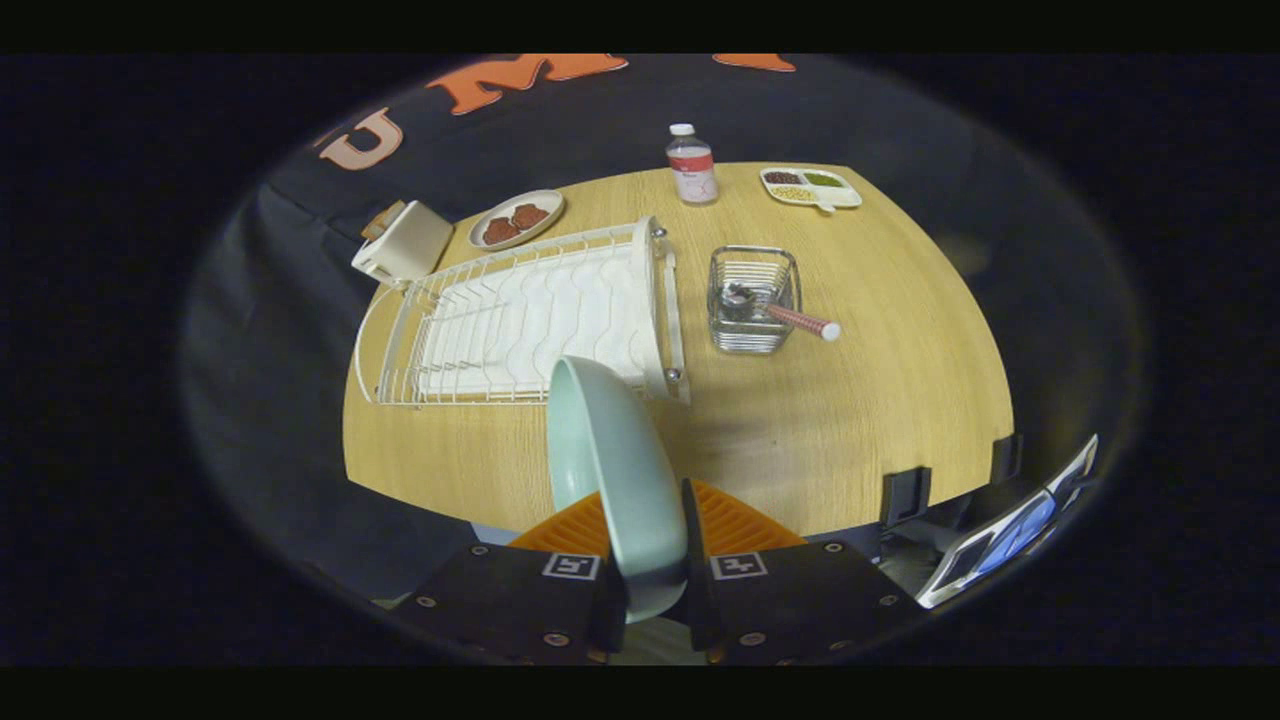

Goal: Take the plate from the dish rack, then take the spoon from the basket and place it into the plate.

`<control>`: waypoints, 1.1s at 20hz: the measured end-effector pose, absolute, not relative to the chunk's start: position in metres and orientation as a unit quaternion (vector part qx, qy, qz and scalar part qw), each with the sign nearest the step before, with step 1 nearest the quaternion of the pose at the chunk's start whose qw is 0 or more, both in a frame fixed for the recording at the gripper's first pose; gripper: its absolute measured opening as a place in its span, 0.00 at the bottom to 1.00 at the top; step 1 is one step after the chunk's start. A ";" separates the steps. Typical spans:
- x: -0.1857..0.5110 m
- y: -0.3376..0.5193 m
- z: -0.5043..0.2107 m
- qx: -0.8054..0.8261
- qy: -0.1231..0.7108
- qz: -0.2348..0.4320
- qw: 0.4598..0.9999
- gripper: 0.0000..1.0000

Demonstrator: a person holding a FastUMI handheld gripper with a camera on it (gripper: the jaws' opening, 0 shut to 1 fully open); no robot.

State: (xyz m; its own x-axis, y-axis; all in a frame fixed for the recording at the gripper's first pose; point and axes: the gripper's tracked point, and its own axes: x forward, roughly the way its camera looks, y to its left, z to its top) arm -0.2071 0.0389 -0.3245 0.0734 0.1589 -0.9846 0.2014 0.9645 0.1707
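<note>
The plate (pixel 615 470) is clamped on edge between both fingers of the gripper (pixel 655 580), clear of the rack (pixel 520 320). The spoon (pixel 790 318) is seen in the basket (pixel 752 300).

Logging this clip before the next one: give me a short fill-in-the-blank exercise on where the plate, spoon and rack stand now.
1. The gripper is shut on the pale green ____.
2. The spoon lies in the wire ____.
3. The white dish rack holds ____ dishes.
4. A bottle stands on the wooden ____, beyond the basket.

Missing words: plate; basket; no; table
</note>
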 end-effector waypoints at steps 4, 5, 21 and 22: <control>-0.224 0.047 -0.348 0.146 0.687 0.003 0.712 0.26; -0.228 0.051 -0.354 0.149 0.689 0.009 0.709 0.26; -0.245 0.052 -0.415 0.196 0.691 0.018 0.696 0.35; -0.244 0.050 -0.417 0.200 0.691 0.014 0.694 0.37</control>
